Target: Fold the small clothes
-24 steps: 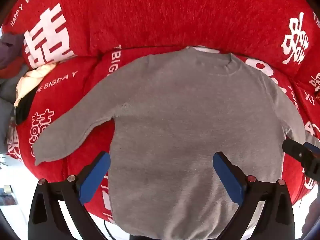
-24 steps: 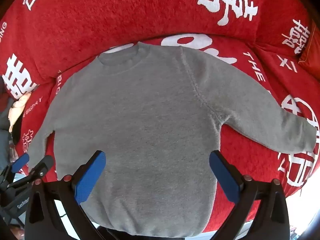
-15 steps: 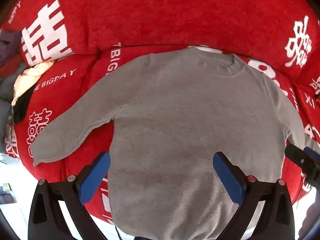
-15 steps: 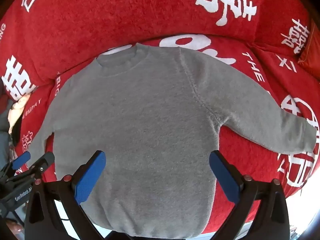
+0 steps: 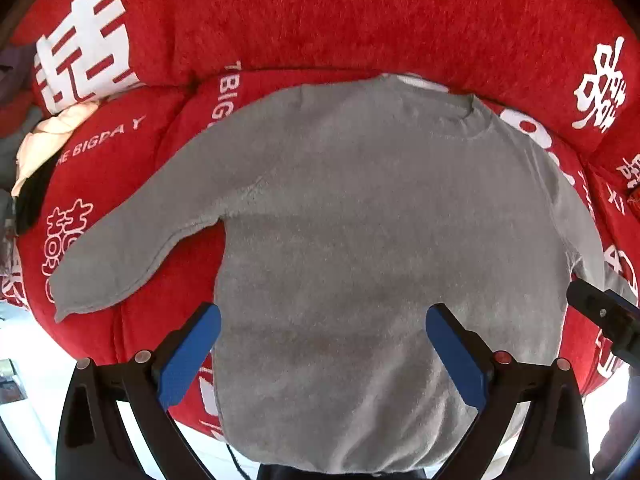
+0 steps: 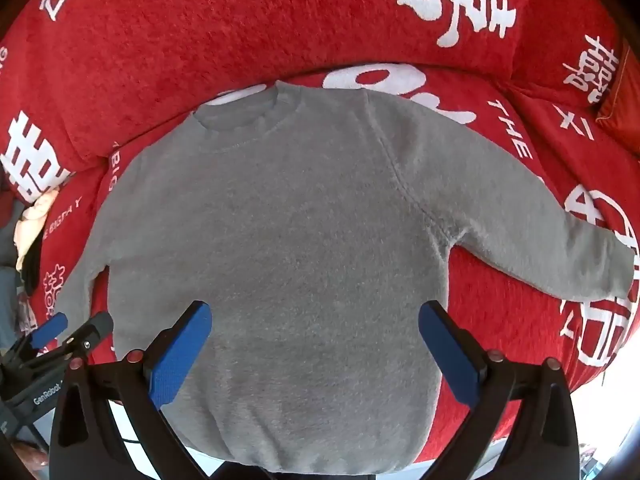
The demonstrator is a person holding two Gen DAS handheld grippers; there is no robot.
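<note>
Left wrist view: The left gripper (image 5: 322, 354) points down over the lower body of the grey sweater (image 5: 360, 220), its jaws spread fully apart. Both blue pads (image 5: 188, 356) hang above the fabric with nothing held between them; contact with the cloth cannot be confirmed. The grey sweater lies flat and unfolded on the red sofa cover (image 5: 320, 20), collar toward the back cushion, hem at the front edge of the seat. One sleeve extends toward the left front edge of the seat. The right gripper (image 5: 604, 314) shows at the right edge of the seat, above the other sleeve. A heap of other clothes (image 5: 44, 140) sits at the left end of the sofa.

Right wrist view: The right gripper (image 6: 312, 354) points down over the sweater's lower body, jaws likewise wide apart and holding nothing. The far sleeve stretches toward the right front edge of the seat. The left gripper (image 6: 76, 330) appears near the left front edge, beside the opposite sleeve.
</note>
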